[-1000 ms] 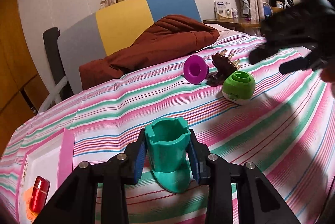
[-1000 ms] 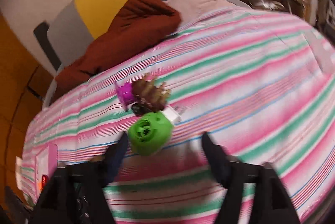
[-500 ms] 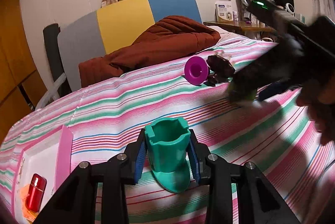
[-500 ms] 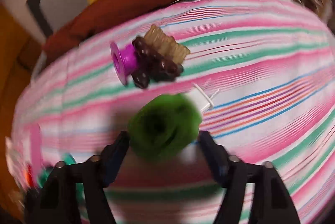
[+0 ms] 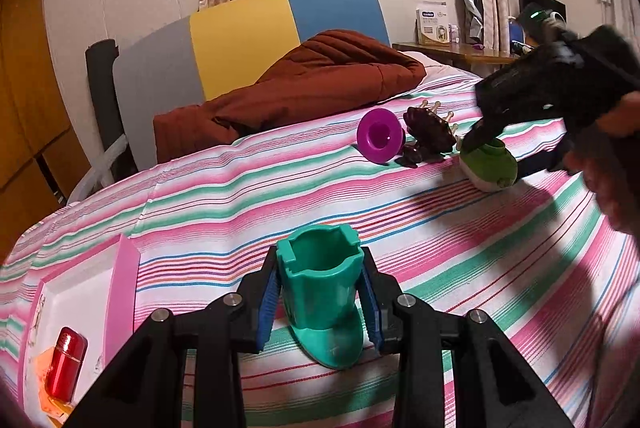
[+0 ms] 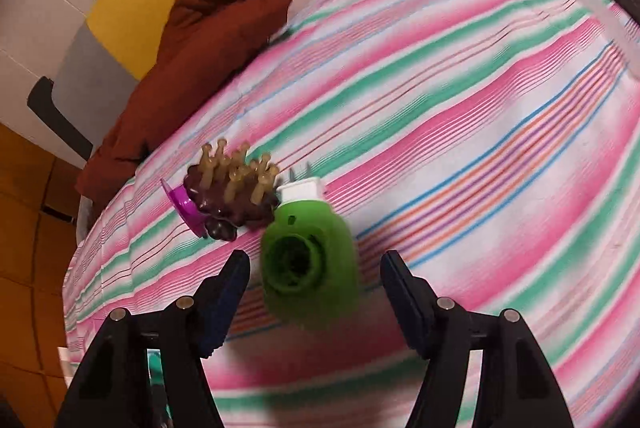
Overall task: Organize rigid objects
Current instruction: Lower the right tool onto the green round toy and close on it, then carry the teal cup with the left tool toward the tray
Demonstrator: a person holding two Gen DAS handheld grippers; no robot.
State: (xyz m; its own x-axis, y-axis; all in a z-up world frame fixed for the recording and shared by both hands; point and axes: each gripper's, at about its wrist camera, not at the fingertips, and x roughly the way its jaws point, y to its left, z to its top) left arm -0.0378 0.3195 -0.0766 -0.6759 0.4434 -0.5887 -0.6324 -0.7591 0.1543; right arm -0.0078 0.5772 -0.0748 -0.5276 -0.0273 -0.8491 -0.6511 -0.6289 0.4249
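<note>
At the far left a pink tray (image 5: 122, 292) is holding a red capsule (image 5: 66, 362). The left gripper (image 5: 320, 298) is clamping a teal boot-shaped cup (image 5: 322, 298) upright on the striped bedspread (image 5: 440, 248). Further right, the right gripper (image 6: 316, 280) is straddling a green plug-in device (image 6: 310, 260) (jaws parted after just closing in, pads not touching it), beside a brown scalp massager (image 6: 234, 194).

On the bed (image 5: 420, 228), a boot-shaped cup (image 5: 320, 292) stands right of a tray (image 5: 124, 284); funnel (image 5: 378, 140), brush (image 5: 430, 134) and plug-in device (image 5: 490, 168) cluster behind.
</note>
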